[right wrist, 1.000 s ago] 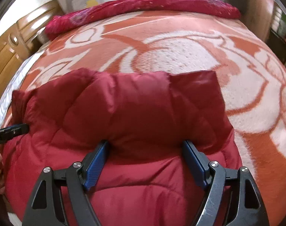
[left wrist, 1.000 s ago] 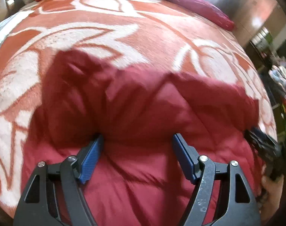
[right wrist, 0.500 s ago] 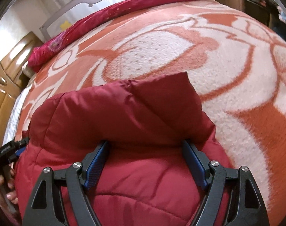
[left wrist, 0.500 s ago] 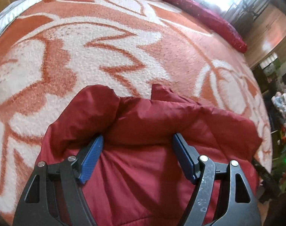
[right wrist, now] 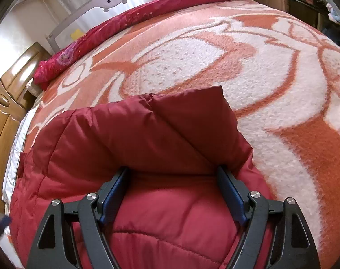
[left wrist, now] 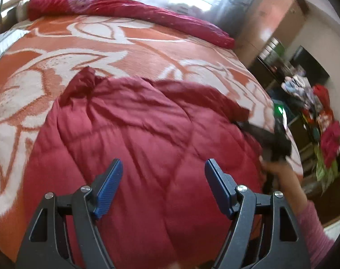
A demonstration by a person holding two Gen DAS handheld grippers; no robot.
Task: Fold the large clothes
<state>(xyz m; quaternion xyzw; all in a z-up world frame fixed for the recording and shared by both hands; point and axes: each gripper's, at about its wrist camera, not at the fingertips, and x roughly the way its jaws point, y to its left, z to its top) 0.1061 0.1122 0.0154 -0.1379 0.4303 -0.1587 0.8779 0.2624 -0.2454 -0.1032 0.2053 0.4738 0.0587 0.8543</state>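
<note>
A dark red quilted puffer jacket (left wrist: pixel 147 139) lies folded on the bed's orange and white blanket (left wrist: pixel 125 44). My left gripper (left wrist: pixel 163 172) is open and hovers above the jacket, holding nothing. In the right wrist view the jacket (right wrist: pixel 147 134) has a folded flap that rises in front of my right gripper (right wrist: pixel 173 177). That gripper's jaws stand wide apart with the flap's edge lying across the blue fingertips (right wrist: pixel 226 179). The right gripper and the hand holding it also show blurred at the jacket's right edge in the left wrist view (left wrist: pixel 271 143).
A rolled red quilt (left wrist: pixel 129 11) lies along the bed's far edge below a grey rail (right wrist: pixel 98 6). A wooden cabinet (right wrist: pixel 6 103) stands to the left of the bed. A pile of clothes (left wrist: pixel 322 121) and dark furniture stand to the right.
My left gripper has let the jacket's folded edge drop and has drawn back above it. The fold now lies flatter on that side. My right gripper still has the flap across its fingertips.
</note>
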